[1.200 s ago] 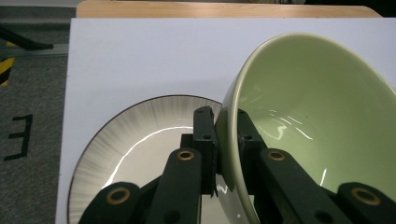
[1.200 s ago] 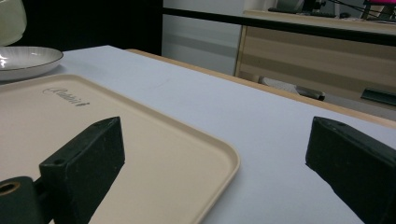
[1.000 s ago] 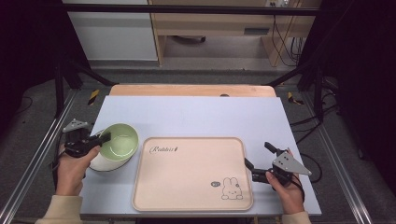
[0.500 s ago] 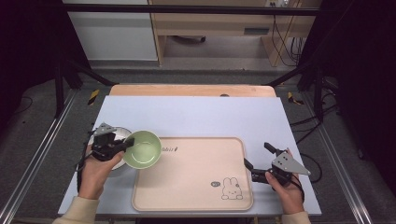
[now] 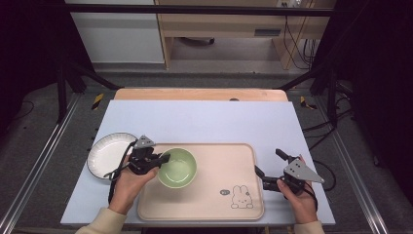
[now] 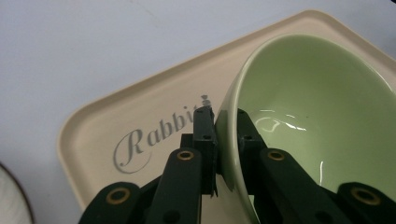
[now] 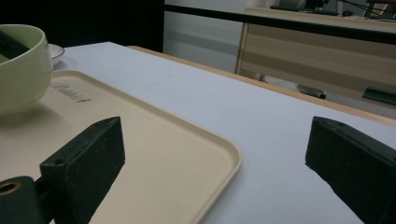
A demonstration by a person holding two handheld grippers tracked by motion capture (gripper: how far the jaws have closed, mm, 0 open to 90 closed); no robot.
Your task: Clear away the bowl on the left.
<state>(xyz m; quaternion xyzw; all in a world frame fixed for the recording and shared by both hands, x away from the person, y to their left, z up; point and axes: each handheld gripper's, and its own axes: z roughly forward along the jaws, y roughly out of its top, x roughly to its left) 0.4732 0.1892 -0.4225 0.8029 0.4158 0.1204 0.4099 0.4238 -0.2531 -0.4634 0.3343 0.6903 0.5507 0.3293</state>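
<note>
Dark floor and black frame rails surround a desk (image 5: 204, 119) topped with a pale blue sheet, a strip of bare wood showing along its far edge and a wooden cabinet standing beyond. On the near half lies a cream tray (image 5: 221, 195) with rounded corners; a small rabbit drawing (image 5: 241, 196) sits near its near right corner, and the script word "Rabbit" (image 6: 154, 135) runs along its far left edge. Just left of the tray, on the sheet, rests a white plate (image 5: 106, 155). A light green bowl (image 5: 177, 167), glossy and empty inside, sits over the tray's left part; whether it touches the tray cannot be told. The left claw (image 5: 163, 158) is clenched on the bowl's left rim, one jaw inside the wall and one outside, as the left gripper view shows close up. The right claw (image 5: 268, 170) hovers at the tray's right edge, released, its jaws spread wide with nothing between them. Nothing stands between the bowl and the right claw.
</note>
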